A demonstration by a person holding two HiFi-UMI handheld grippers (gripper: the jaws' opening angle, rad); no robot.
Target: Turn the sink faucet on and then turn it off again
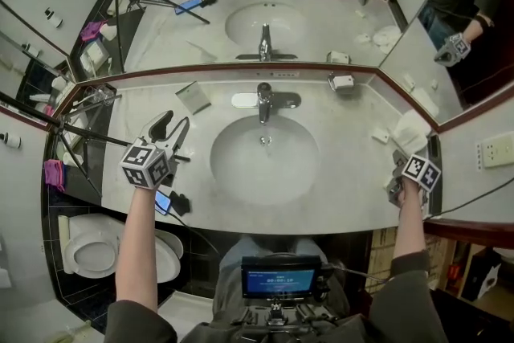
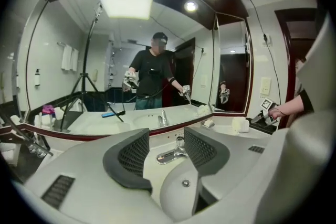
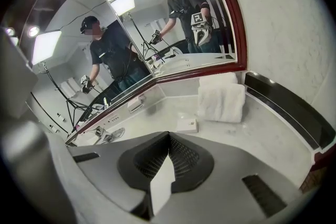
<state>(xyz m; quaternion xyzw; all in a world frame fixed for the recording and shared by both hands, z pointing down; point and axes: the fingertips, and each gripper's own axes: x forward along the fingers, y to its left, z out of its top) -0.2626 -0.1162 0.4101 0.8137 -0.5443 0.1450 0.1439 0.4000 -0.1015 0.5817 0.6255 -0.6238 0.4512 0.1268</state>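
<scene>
**A:** Where does the faucet stand?

**B:** The faucet (image 1: 264,99) is at the back of the desk (image 1: 337,201), centred behind the basin (image 1: 229,173) and just below the mirror (image 1: 321,20). In the head view its lever lies out to the right.

**A:** What is in the basin?

**B:** The drain (image 1: 265,140) shows at its bottom. Whether any water is running I cannot tell.

**A:** And the left gripper?

**B:** The left gripper (image 2: 165,140) hovers over the desk to the left of the basin. It is released, with its jaws well apart and nothing pressed between the pads. Its own view looks through the gap at the faucet, which is well apart from it and untouched.

**A:** The right one?

**B:** The right gripper (image 3: 169,139) is clenched, pads together with nothing between them. It sits at the right end of the desk, near a stack of folded white towels (image 3: 223,97) and a small flat white packet (image 3: 188,125).

**A:** Any other containers?

**B:** A small dish (image 1: 343,82) sits by the mirror, to the right of the faucet. What lies in it is too small to make out. Below the desk on the left there is a toilet (image 1: 76,257) with its bowl uncovered.
</scene>
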